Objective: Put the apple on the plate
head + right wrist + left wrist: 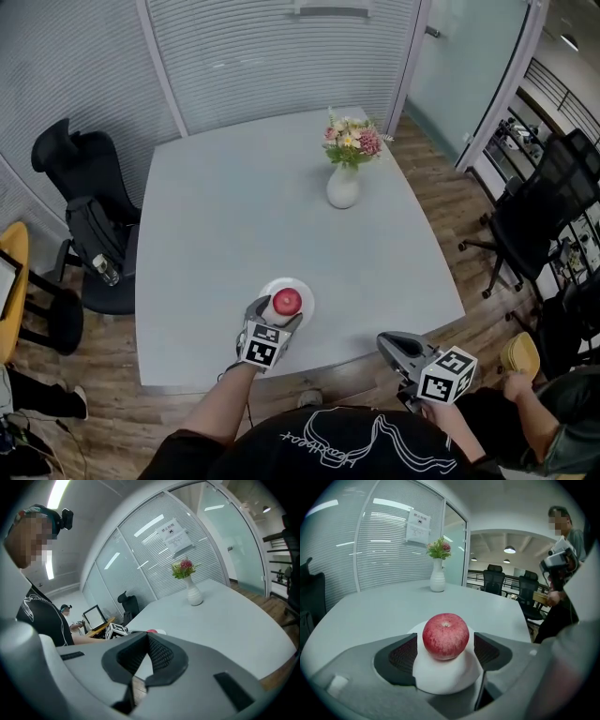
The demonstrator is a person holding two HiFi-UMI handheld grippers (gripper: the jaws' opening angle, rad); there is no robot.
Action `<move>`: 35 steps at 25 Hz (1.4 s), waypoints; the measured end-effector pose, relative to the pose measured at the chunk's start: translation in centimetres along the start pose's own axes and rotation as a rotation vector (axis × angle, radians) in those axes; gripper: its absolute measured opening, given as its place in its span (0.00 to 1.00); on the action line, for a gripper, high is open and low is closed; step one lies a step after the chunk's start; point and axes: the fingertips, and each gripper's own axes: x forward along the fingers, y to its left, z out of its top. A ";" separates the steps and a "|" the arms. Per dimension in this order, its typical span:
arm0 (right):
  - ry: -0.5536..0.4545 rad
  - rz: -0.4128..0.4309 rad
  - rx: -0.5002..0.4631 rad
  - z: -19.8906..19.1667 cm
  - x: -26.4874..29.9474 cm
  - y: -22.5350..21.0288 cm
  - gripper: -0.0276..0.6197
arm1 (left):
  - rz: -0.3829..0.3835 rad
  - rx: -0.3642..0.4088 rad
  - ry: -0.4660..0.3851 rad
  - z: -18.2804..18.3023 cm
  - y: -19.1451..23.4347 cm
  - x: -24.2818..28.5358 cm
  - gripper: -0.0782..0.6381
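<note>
- 1 apple, 1 white plate, 1 grey table, 1 white vase and 2 hand-held grippers are in view.
- The vase holds 1 bunch of pink, yellow and white flowers and stands well apart from the plate, toward the table's far side.
- 2 black office chairs show in the head view, 1 left of the table and 1 to its right.
- The apple is red with fine pale speckling and a small brown stem dimple on top. It sits upright on the plate, near the table's near edge.
- The left gripper has its jaws apart, 1 dark ribbed pad on each side of the apple. A sliver of plate shows between each pad and the fruit, so it grips nothing.
- The right gripper is off the table's near edge, its jaws closed tip to tip with nothing between them.
- Each gripper carries 1 cube with black-and-white square markers.
- 1 sheet of paper hangs on the glass wall; its print is too small to read.
</note>
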 end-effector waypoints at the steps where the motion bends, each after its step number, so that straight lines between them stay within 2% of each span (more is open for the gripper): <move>1: -0.002 0.010 -0.003 0.1 -0.2 0.1 0.06 | 0.008 -0.008 -0.007 0.2 0.0 -0.4 0.61; 5: 0.002 0.066 -0.030 0.2 -0.6 1.4 0.06 | 0.066 -0.058 -0.050 1.3 -0.2 -3.4 0.61; 8: 0.010 0.094 -0.055 0.4 -1.2 2.4 0.06 | 0.123 -0.135 -0.095 2.2 -0.3 -6.8 0.61; 10: 0.006 0.122 -0.067 0.5 -1.8 3.2 0.06 | 0.119 -0.187 -0.130 3.0 -1.4 -9.2 0.61; 19: -0.031 0.244 -0.127 0.7 -4.0 6.8 0.06 | -0.118 -0.253 -0.288 7.8 -11.4 -18.6 0.57; 20: -0.037 0.263 -0.132 0.6 -4.1 7.4 0.06 | -0.149 -0.259 -0.302 8.3 -12.5 -19.6 0.53; 24: -0.058 0.314 -0.162 0.7 -5.5 9.5 0.06 | -0.269 -0.238 -0.355 11.3 -17.3 -23.2 0.21; 25: -0.067 0.319 -0.168 0.9 -5.9 9.8 0.06 | -0.290 -0.221 -0.370 12.1 -18.4 -23.7 0.18; 30: -0.090 0.355 -0.194 0.6 -8.1 10.8 0.06 | -0.360 -0.164 -0.411 14.2 -22.8 -24.7 0.13; 35: -0.080 0.329 -0.229 -0.5 -9.8 10.8 0.06 | -0.362 -0.111 -0.393 14.1 -25.4 -24.6 0.13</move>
